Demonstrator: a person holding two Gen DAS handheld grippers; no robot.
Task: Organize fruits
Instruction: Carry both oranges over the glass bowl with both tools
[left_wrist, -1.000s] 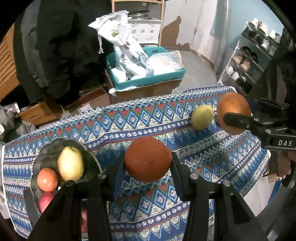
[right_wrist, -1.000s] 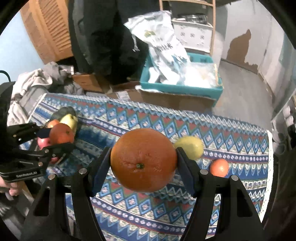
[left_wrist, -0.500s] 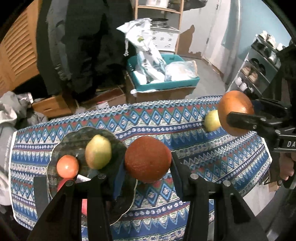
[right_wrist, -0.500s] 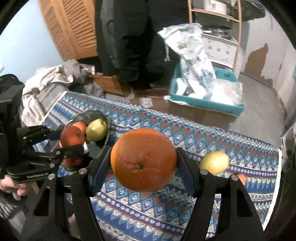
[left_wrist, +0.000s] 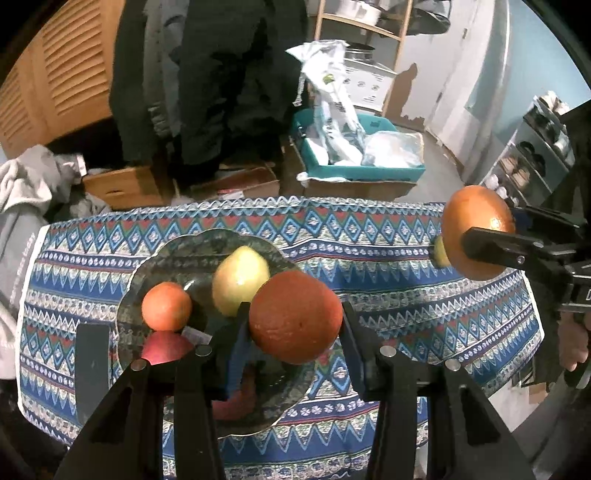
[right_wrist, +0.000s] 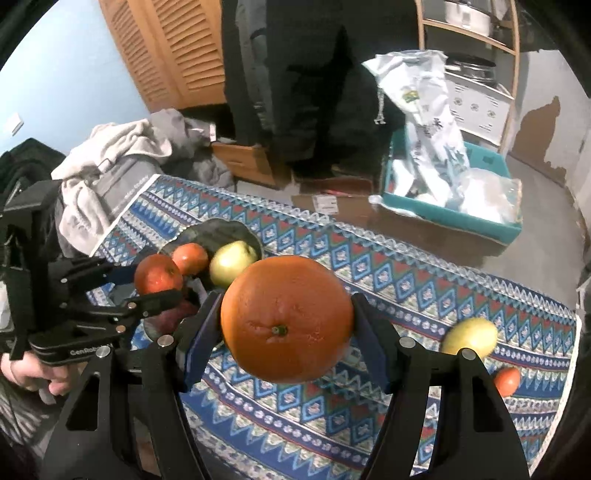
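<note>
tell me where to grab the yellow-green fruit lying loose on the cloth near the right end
Grip the yellow-green fruit across its narrower middle, coming down from above. It lies on its side on the tablecloth, long axis level, open cloth around it; the small orange fruit sits apart.

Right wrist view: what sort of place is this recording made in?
Probably a lived-in home room, cluttered like a storage or entry area. A patterned tablecloth covers the table, a heap of clothes lies beside louvred wooden doors, and a shoe rack stands by the wall.
</note>
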